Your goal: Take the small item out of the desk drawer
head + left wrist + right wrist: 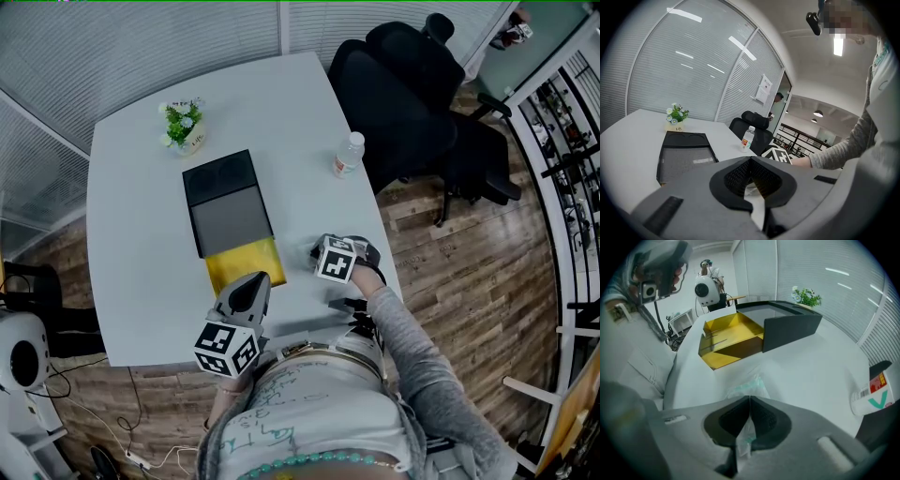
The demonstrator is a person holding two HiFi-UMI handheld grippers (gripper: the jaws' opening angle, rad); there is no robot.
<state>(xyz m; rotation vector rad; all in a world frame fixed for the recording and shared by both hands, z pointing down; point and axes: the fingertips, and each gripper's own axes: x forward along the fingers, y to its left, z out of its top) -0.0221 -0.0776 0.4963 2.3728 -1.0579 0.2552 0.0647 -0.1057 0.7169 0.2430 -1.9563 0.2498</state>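
the right hand-held gripper is clenched on a small clear plastic packet with teal print. the packet rests on the white table, outside and just in front of the yellow open drawer of a black desk organiser box. the left hand-held gripper has its jaws pressed together on nothing, close to the drawer's front edge.
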